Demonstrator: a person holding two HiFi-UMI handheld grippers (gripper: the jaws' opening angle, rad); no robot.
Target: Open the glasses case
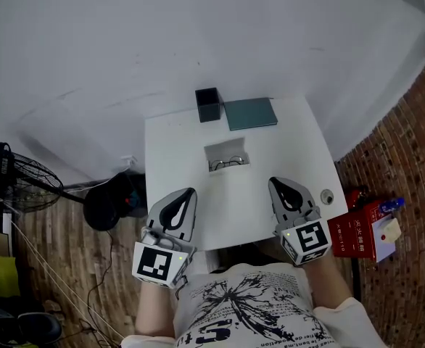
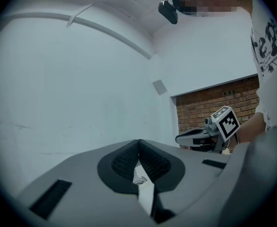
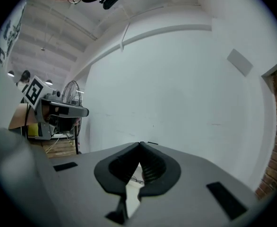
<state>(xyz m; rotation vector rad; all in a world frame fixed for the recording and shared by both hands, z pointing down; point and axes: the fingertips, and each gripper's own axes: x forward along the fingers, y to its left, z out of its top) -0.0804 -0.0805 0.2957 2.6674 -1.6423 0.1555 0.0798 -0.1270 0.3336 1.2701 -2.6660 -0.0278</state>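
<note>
Barely legible: glasses (image 1: 228, 163) inside open case (image 1: 225, 149); left tool (image 1: 188, 193), right tool (image 1: 275, 183) closed.

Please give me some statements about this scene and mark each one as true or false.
1. The white glasses case on the white table lies open, with glasses inside. True.
2. The left gripper is shut on the case. False: its jaws are together on nothing, apart from the case.
3. The right gripper is shut and empty. True.
4. The black square box stands right of the grey-green flat rectangle. False: it stands left of it in the head view.
5. The red box stands on the table. False: it is off the table, on the brick-patterned floor.
</note>
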